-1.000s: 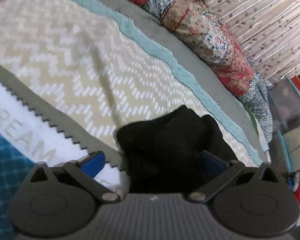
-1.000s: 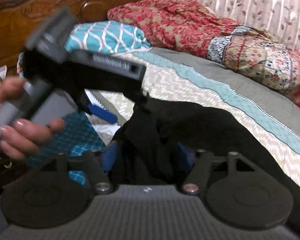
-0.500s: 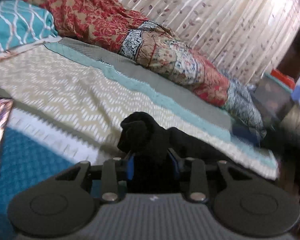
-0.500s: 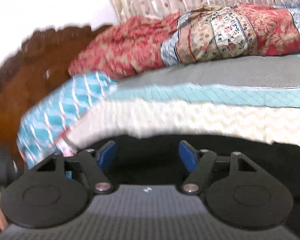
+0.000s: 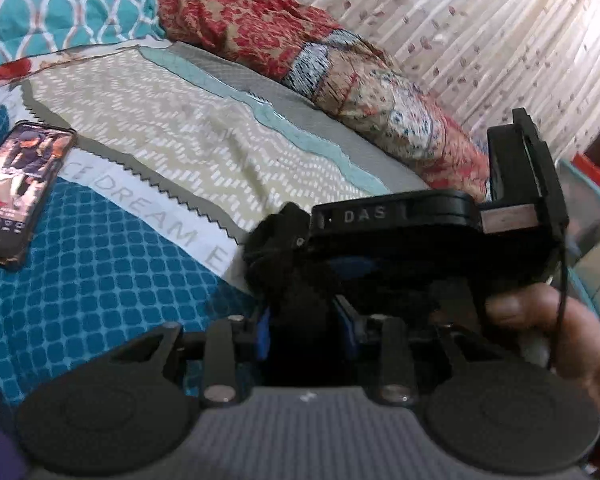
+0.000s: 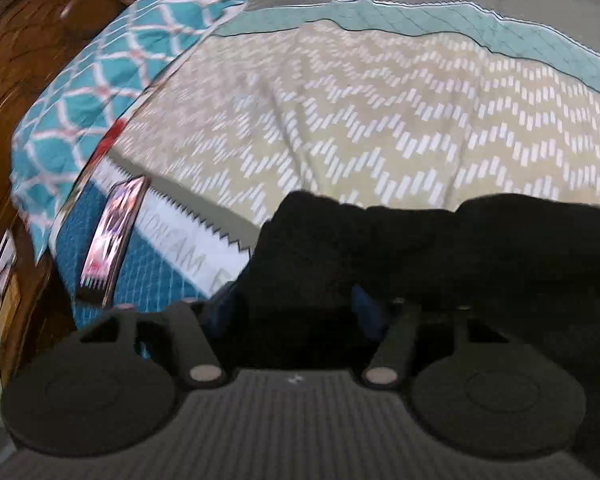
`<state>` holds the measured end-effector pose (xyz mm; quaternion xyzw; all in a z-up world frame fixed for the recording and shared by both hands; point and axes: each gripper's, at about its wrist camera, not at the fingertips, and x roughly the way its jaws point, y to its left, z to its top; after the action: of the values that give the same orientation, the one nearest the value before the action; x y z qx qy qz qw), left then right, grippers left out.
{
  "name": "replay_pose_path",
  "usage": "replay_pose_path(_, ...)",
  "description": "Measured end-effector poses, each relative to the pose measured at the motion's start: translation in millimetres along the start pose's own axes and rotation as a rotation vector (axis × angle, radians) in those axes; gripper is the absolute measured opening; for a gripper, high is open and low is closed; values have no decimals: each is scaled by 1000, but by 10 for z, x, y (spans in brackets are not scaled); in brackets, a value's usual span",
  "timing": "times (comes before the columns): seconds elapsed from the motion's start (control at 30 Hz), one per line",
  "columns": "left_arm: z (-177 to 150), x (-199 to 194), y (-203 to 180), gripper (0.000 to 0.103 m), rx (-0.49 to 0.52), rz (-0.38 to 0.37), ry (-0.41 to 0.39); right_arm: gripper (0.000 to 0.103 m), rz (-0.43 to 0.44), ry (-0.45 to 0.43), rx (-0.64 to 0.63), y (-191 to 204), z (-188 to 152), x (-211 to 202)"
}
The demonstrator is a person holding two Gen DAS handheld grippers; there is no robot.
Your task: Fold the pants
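Observation:
The black pants (image 5: 284, 256) bunch up between the blue pads of my left gripper (image 5: 306, 332), which is shut on them above the bed. In the right wrist view the pants (image 6: 440, 240) spread dark across the lower frame and to the right. My right gripper (image 6: 296, 308) is shut on a thick fold of them. The right gripper's black body (image 5: 420, 236) and the hand holding it show close in front of my left gripper, on its right side.
A patterned bedspread (image 5: 172, 128) covers the bed. A phone (image 5: 16, 184) lies on its blue part at the left; it also shows in the right wrist view (image 6: 112, 240). A teal pillow (image 5: 52, 12), a red quilt (image 5: 340, 64), curtains and a wooden headboard (image 6: 24, 60) surround the bed.
Both grippers have swung with the pants in them. The left one shut on the pants a second ago. The right gripper has come close in front of the left one.

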<state>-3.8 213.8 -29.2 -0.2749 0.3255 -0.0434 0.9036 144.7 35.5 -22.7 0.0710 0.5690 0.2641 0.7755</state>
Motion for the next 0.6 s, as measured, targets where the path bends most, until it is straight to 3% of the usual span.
replay_pose_path(0.17,166,-295,95,31,-36,26,-144,44,117,-174,-103,392,141,-178)
replay_pose_path(0.23,177,-145,147,33,-33,80,-109,52,117,-174,-72,355,155,-19)
replay_pose_path(0.27,162,-16,190,35,-36,103,-57,62,91,-132,-49,280,149,119)
replay_pose_path(0.33,125,134,296,38,-87,154,33,62,68,-64,28,120,116,264)
replay_pose_path(0.43,130,-121,384,45,-123,135,-12,63,154,-140,103,-136,-11,-79)
replay_pose_path(0.53,168,-497,445,49,-154,168,-108,63,167,-266,149,-540,-279,-670)
replay_pose_path(0.6,226,-665,451,50,-167,179,-153,63,125,-351,195,-893,-553,-1092)
